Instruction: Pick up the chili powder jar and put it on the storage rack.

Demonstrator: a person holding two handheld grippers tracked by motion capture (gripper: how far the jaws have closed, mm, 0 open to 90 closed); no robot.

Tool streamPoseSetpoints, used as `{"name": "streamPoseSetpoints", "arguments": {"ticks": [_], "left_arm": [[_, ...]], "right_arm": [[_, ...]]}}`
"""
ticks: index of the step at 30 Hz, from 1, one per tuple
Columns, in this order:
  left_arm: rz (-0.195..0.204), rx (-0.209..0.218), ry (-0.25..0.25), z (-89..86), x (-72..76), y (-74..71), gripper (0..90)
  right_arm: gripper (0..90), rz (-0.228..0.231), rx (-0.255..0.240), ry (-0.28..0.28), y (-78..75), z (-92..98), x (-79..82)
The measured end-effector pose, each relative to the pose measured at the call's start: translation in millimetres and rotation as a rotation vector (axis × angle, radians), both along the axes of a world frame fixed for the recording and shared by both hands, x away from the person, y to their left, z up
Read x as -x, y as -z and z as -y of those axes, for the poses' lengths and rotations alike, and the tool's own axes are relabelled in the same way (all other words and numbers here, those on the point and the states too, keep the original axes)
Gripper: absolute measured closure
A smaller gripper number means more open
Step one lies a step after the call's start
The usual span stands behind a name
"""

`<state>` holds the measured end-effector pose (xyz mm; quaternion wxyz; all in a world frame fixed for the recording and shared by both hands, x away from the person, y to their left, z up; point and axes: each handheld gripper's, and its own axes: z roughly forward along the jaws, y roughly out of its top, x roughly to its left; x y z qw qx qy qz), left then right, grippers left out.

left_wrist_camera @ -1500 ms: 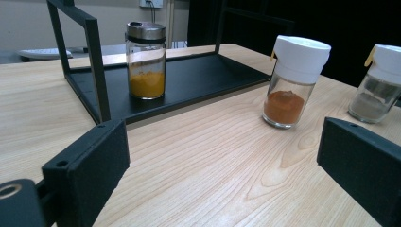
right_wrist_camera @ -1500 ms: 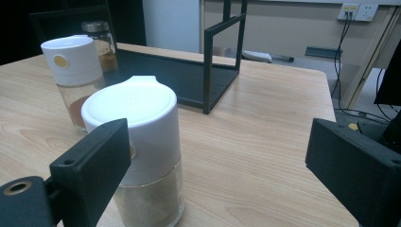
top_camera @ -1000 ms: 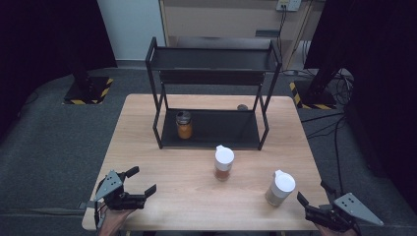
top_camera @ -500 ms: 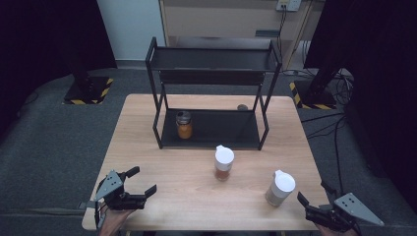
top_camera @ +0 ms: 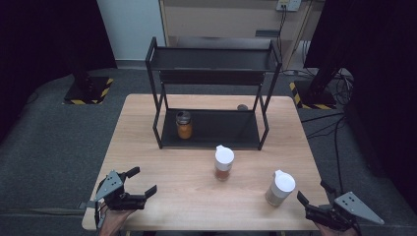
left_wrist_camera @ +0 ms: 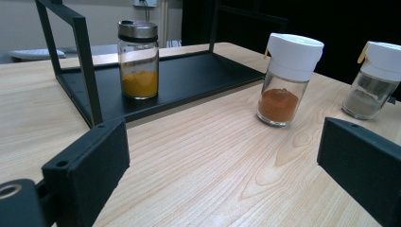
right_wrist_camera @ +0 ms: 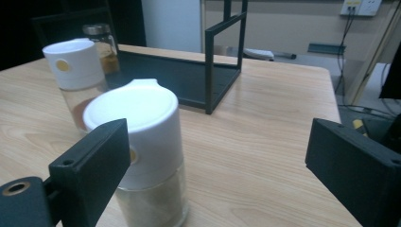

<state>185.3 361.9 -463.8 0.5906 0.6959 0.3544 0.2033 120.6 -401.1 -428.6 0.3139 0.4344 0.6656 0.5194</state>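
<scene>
A black two-tier rack (top_camera: 211, 98) stands at the table's far middle. On its bottom shelf sits a metal-lidded jar of yellow powder (top_camera: 184, 125) (left_wrist_camera: 138, 61). In front of the rack stands a white-capped jar of red-brown spice (top_camera: 223, 163) (left_wrist_camera: 286, 80) (right_wrist_camera: 78, 80). To its right is a white-capped jar of grey spice (top_camera: 280, 188) (left_wrist_camera: 376, 78) (right_wrist_camera: 149, 156). My left gripper (top_camera: 140, 183) (left_wrist_camera: 222, 175) is open at the near left corner. My right gripper (top_camera: 311, 192) (right_wrist_camera: 217, 175) is open just right of the grey jar.
The wooden table (top_camera: 147, 147) has bare room between the grippers and left of the rack. A small dark round object (top_camera: 242, 107) lies behind the rack's right side. Dark stands with striped bases (top_camera: 83, 93) sit on the floor beyond.
</scene>
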Motion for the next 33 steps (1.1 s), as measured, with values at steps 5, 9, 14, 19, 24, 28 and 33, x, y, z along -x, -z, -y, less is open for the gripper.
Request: {"name": "streamPoseSetpoints", "arguments": {"ticks": [5, 9, 14, 19, 24, 28, 33], "left_arm": [[-0.003, 0.0, 0.0, -0.4, -0.6, 0.2, 2.1], [-0.008, -0.003, 0.001, 0.1, -1.3, 0.0, 2.1], [-0.013, -0.002, 0.002, 0.1, -1.7, 0.1, 2.1], [-0.012, -0.001, 0.001, 0.1, -1.7, 0.3, 2.0], [-0.012, 0.002, -0.003, -0.2, -1.7, 0.8, 2.0], [-0.013, 0.002, 0.0, -0.5, -2.2, 1.0, 2.0], [-0.015, -0.005, -0.003, 0.1, -2.5, 0.8, 2.0]], "right_arm": [[7.1, -0.001, -0.004, 0.002, -4.3, -2.6, 0.5], [6.8, 0.01, -0.013, -0.007, -10.0, -3.0, -0.3], [6.1, 0.013, -0.023, -0.022, -20.4, -4.9, -5.6], [6.5, 0.002, -0.038, -0.046, -32.0, -9.4, -12.8], [6.5, -0.008, -0.022, -0.087, -45.7, -18.1, -24.8], [6.6, -0.007, -0.01, -0.124, -57.0, -26.4, -35.7], [6.5, -0.015, 0.007, -0.162, -70.6, -38.6, -48.8]]}}
